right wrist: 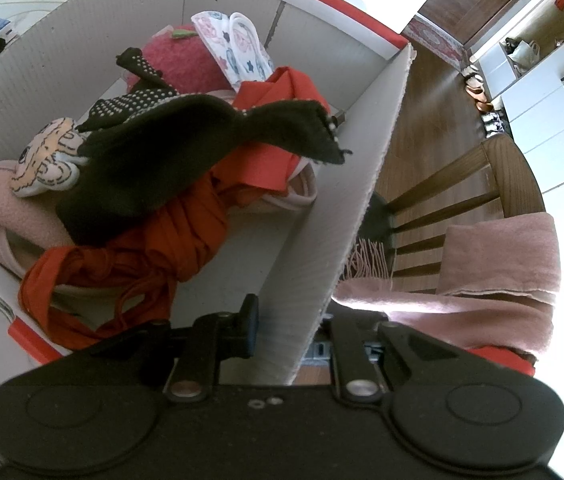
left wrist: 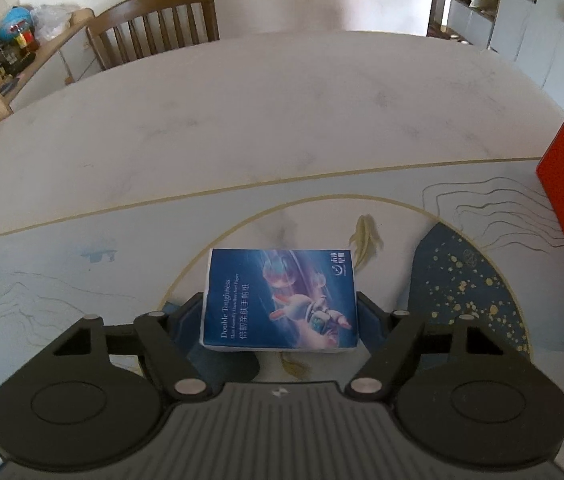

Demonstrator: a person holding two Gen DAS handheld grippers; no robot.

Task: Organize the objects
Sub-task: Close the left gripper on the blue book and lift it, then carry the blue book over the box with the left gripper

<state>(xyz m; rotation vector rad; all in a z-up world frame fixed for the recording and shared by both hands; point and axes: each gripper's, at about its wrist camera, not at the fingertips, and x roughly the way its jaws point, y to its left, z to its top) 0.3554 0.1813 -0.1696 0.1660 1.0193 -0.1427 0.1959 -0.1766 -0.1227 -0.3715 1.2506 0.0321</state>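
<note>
Blue tissue pack [left wrist: 280, 299] sits clamped between the left gripper [left wrist: 280, 312]'s fingers just above the table [left wrist: 241, 120], apparently headed for the box [right wrist: 346, 208], whose wall the right gripper [right wrist: 288, 332] pinches to steady it.

Beyond the round table [left wrist: 241, 128], a brown slatted chair [left wrist: 157, 24] stands at its far edge, with a cluttered sideboard [left wrist: 21, 52] left of the chair and white cabinets [left wrist: 542, 32] far off to the right of the table.
</note>
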